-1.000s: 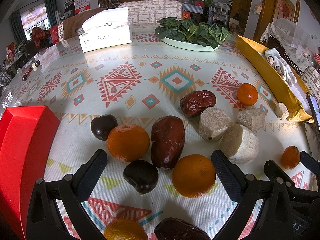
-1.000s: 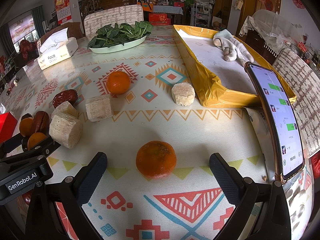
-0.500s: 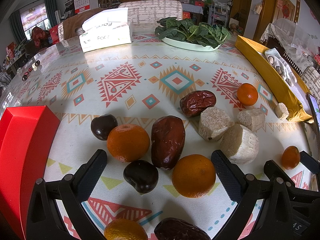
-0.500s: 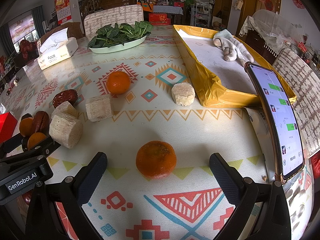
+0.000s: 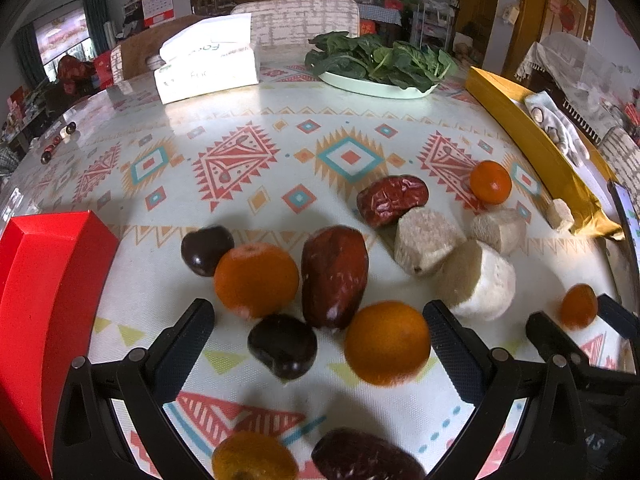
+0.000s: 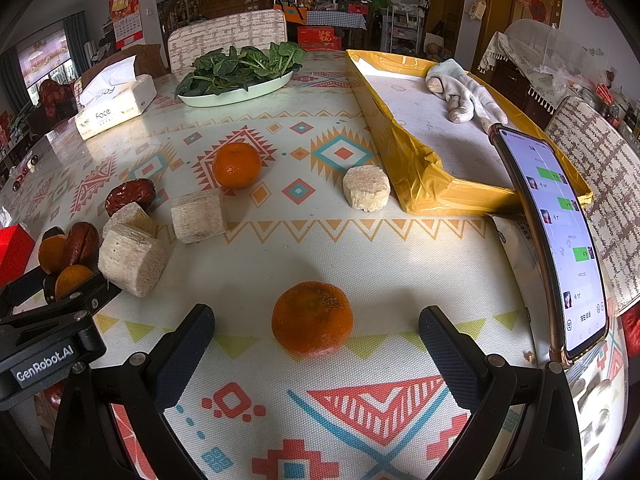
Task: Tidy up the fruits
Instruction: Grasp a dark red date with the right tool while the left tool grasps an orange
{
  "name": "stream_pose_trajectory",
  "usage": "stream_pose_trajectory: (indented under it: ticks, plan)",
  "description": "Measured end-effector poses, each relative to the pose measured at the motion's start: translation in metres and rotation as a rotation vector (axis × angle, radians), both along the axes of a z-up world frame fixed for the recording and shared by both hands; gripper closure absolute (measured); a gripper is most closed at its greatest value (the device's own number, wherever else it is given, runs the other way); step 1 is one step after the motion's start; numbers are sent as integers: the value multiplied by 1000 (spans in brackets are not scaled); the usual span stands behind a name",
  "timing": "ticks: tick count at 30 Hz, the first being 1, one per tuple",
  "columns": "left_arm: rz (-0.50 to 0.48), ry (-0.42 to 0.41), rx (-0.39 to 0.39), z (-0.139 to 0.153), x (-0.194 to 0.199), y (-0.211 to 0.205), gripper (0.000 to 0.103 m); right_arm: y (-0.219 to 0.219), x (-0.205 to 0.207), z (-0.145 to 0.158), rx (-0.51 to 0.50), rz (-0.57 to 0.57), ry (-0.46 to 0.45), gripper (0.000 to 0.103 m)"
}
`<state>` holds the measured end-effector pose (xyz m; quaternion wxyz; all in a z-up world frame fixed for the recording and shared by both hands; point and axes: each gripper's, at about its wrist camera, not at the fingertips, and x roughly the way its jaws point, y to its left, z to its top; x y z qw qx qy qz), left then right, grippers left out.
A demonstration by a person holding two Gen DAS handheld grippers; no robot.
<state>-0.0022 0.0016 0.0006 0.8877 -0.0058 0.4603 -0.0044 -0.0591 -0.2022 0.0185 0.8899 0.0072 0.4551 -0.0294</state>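
Left gripper (image 5: 318,338): matte black plastic, two angular fingers (image 5: 182,344), dark pads with fine dotted texture, silver round screws at linkage joints. Faint pale lettering on body at lower right edge, unreadable.

Right gripper (image 6: 316,344): same black build, same textured dark pads on fingers (image 6: 448,346), silver screws at pivots.

In right wrist view, left unit's black body carries white "GenRobot.AI" label, small screws beside it.
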Motion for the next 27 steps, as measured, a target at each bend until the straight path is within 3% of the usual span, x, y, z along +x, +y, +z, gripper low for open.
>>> stream_pose_trajectory:
  ticks: [17, 21, 27]
  plan:
    - [-29, 46, 4, -1, -1, 2, 0, -1, -5, 1, 0, 0, 0, 0]
    - [-22, 47, 4, 0, -4, 3, 0, -3, -7, 2, 5, 67, 24, 0]
    - [5, -102, -34, 29, -36, 20, 0, -8, -5, 1, 5, 49, 50, 0]
